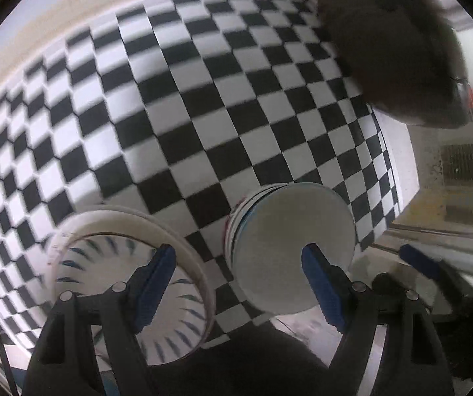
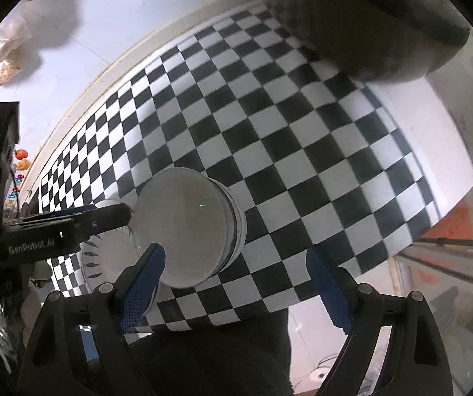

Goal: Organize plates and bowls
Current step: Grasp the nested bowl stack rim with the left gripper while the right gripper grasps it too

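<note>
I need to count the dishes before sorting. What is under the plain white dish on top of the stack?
Below the white dish, striped rims of stacked bowls show at the side; their insides and count are hidden.

The right gripper hangs with jaws wide over the checkered cloth, its left pad beside a stack of bowls, nothing held.
</note>
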